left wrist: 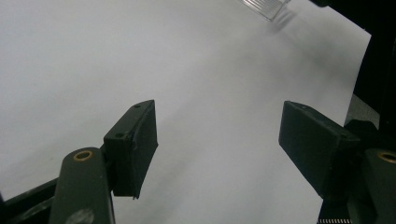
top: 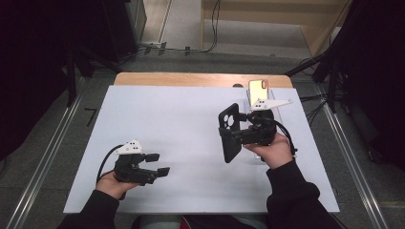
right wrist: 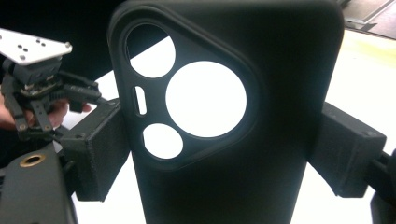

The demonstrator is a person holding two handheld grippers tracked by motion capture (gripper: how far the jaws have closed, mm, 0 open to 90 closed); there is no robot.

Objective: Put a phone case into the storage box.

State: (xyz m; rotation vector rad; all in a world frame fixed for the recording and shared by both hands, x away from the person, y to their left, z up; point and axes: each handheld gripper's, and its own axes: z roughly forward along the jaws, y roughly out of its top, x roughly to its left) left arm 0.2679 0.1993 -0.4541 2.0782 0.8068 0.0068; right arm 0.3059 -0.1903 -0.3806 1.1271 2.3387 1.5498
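A black phone case (top: 229, 132) with round camera cut-outs stands on edge above the white board, clamped across its width by my right gripper (top: 239, 131). In the right gripper view the case (right wrist: 261, 140) fills the middle, a pad pressing on each side edge. Behind that hand a phone (top: 258, 89) with a shiny gold back leans upright in a clear stand. My left gripper (top: 157, 164) hovers low over the board's front left, jaws apart and nothing between them (left wrist: 217, 140).
The white board (top: 181, 119) covers a wooden table whose far edge shows behind it. A clear plastic stand (left wrist: 266, 7) sits at the board's far right. Metal rails run along both sides of the table. The other hand's gripper (right wrist: 35, 88) shows beyond the case.
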